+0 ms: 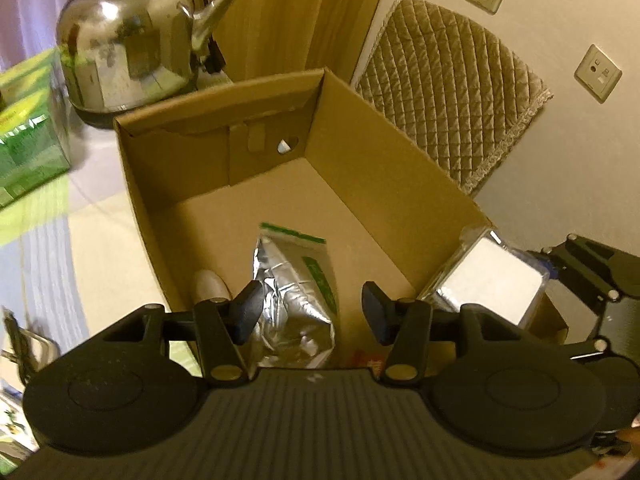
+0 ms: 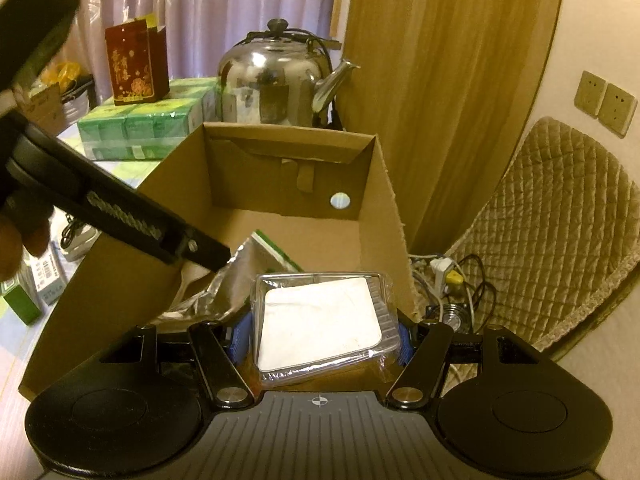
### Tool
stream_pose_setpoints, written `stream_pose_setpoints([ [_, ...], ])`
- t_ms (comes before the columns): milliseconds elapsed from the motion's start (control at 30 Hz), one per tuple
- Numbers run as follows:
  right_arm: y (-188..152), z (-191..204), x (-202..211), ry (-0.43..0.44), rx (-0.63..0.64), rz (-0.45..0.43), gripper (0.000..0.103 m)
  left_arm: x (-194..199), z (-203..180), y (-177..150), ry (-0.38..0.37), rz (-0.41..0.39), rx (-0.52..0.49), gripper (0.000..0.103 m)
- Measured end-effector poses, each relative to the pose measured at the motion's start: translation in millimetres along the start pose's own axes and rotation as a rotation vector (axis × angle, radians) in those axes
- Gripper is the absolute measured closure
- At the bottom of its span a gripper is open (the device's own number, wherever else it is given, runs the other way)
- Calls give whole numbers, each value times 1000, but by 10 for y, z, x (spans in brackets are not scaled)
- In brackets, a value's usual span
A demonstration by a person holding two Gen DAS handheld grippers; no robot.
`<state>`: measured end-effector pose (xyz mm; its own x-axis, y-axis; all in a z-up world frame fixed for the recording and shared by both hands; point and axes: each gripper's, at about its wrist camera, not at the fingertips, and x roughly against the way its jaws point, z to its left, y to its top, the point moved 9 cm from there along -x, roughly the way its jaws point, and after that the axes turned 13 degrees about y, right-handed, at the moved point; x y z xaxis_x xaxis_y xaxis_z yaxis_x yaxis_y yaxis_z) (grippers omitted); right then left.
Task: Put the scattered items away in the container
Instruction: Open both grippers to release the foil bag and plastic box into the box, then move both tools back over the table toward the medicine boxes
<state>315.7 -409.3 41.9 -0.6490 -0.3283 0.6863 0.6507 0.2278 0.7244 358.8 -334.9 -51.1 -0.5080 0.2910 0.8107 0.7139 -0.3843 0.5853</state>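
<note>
An open cardboard box [image 1: 360, 184] stands on the table. A silver foil pouch [image 1: 296, 292] with green print lies on its floor, beside a white oval item [image 1: 210, 286]. My left gripper [image 1: 312, 314] hangs open just above the pouch, one finger on each side, not gripping it. My right gripper [image 2: 320, 342] is shut on a clear plastic case [image 2: 320, 328] with a white insert, held over the box's near right corner. The same case [image 1: 492, 280] shows at the right wall of the box in the left wrist view. The pouch [image 2: 228, 284] is partly hidden behind the case.
A steel kettle [image 2: 276, 84] stands behind the box, with green packs [image 2: 148, 128] and a red paper bag [image 2: 136, 64] to its left. A quilted cushion [image 2: 552, 220] leans on the wall at right, above cables and a plug [image 2: 448, 276]. Small boxes [image 2: 24, 296] lie at left.
</note>
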Motion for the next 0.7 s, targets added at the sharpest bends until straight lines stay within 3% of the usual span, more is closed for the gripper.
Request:
stream_pose_setpoints([
  [367, 13, 82, -192, 53, -41, 36, 40, 471, 207, -27, 20, -91, -2, 48],
  [700, 55, 98, -296, 77, -71, 37, 35, 623, 427, -189, 29, -109, 23, 44],
])
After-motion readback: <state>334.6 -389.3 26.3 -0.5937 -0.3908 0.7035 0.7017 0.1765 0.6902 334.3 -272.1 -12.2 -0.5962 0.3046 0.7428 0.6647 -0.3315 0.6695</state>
